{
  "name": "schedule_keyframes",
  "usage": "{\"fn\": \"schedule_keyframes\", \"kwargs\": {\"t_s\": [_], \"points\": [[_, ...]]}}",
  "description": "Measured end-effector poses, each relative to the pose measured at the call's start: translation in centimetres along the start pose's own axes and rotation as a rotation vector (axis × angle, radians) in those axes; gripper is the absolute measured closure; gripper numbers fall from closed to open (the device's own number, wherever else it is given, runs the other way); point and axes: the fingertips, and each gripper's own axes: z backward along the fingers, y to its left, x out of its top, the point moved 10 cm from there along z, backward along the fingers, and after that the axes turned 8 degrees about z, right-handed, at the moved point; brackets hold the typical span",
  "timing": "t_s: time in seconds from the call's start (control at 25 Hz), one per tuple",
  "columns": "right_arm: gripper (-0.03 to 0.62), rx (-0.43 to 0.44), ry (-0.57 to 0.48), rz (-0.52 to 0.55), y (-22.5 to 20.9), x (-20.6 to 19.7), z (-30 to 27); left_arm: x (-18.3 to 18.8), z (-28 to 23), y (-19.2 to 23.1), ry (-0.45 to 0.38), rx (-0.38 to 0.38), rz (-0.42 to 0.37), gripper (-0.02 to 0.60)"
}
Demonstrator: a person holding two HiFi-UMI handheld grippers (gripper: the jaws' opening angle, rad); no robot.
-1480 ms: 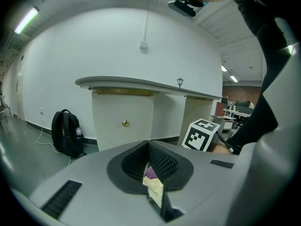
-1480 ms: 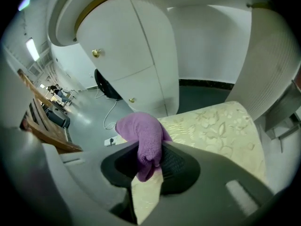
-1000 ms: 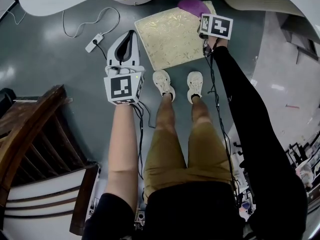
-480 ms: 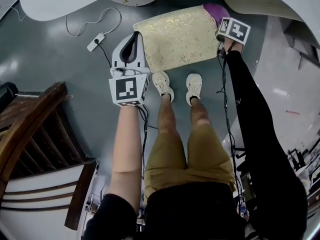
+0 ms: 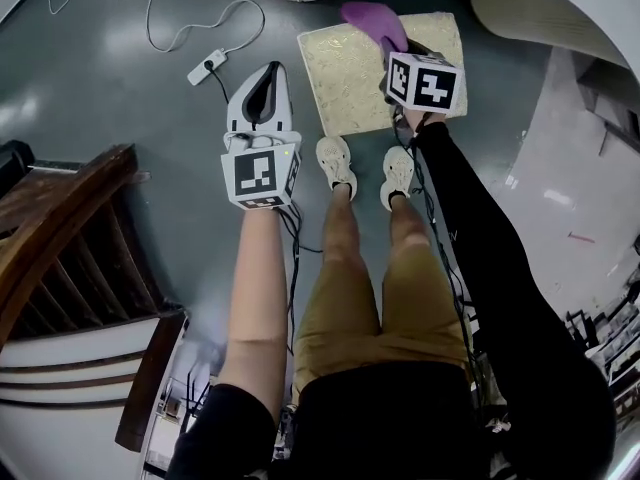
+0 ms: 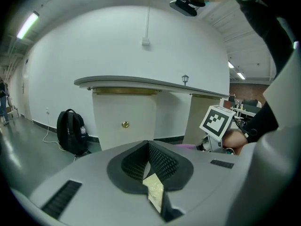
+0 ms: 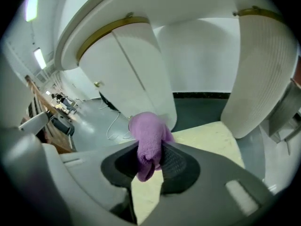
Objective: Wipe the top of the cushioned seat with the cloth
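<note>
Well out to the left of the left fingers stands a dark brown wooden stair rail (image 5: 62, 230). Nearer them, just ahead and to their left, a white power strip on a white cable (image 5: 208, 65) lies on the grey floor (image 5: 110, 108).

The left gripper (image 5: 266, 76) hangs above bare floor. Its dark ribbed fingers (image 6: 162, 163) are pressed together with nothing between them. Past their tips in the left gripper view stand a black backpack (image 6: 71, 132) and a white curved counter (image 6: 141, 84).

To the right of those fingers lies the square cream cushioned seat with a gold leaf pattern (image 5: 350, 83); a sliver of it shows below them (image 6: 154, 192).

The right gripper (image 5: 398, 50) is held over the seat's far right part. Its fingers (image 7: 176, 161) are clamped on the purple knitted cloth (image 7: 148, 142), which bunches up above them and droops below. The seat (image 7: 207, 135) spreads under and ahead of these fingers. From the head view the cloth's free end (image 5: 370, 16) reaches past the fingertips to the seat's far edge; whether it touches the seat cannot be told.
</note>
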Motion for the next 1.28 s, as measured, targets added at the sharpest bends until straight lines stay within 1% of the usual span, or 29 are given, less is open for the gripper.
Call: {"fn": "schedule_keyframes", "kwargs": {"t_s": [0.12, 0.2, 0.28, 0.4, 0.44, 0.52, 0.68, 0.84, 1.04, 1.28], "points": [[0.507, 0.110, 0.042, 0.033, 6.0, -1.7, -1.4, -0.5, 0.9, 1.3, -0.001, 0.009, 0.014, 0.574], [0.507, 0.152, 0.086, 0.071, 9.1, -3.0, -2.2, -0.5, 1.4, 1.9, -0.008, 0.014, 0.025, 0.574], [0.507, 0.148, 0.162, 0.093, 11.2, -4.5, -2.7, -0.5, 1.9, 2.3, -0.018, 0.013, 0.038, 0.574], [0.508, 0.096, 0.284, 0.121, 12.9, -6.8, -3.9, -0.7, 2.8, 2.8, -0.019, 0.012, 0.046, 0.574], [0.507, 0.081, 0.295, 0.144, 13.2, -7.4, -4.3, -0.9, 3.1, 2.9, -0.018, 0.014, 0.049, 0.574], [0.508, 0.071, 0.275, 0.186, 13.3, -7.7, -4.6, -1.1, 3.4, 3.1, -0.019, 0.013, 0.055, 0.574], [0.507, 0.025, 0.252, 0.166, 12.0, -7.0, -3.9, -1.3, 3.6, 2.5, -0.020, -0.009, 0.055, 0.574], [0.508, -0.034, 0.219, 0.127, 9.2, -6.2, -3.5, -1.4, 3.2, 1.5, -0.018, -0.030, 0.054, 0.574], [0.507, -0.117, 0.173, 0.064, 3.7, -5.2, -2.6, -1.3, 2.2, -0.3, -0.012, -0.067, 0.038, 0.574], [0.507, -0.235, 0.150, 0.031, -3.8, -4.9, -0.5, -0.8, 0.9, -2.8, -0.004, -0.097, 0.014, 0.574]]}}
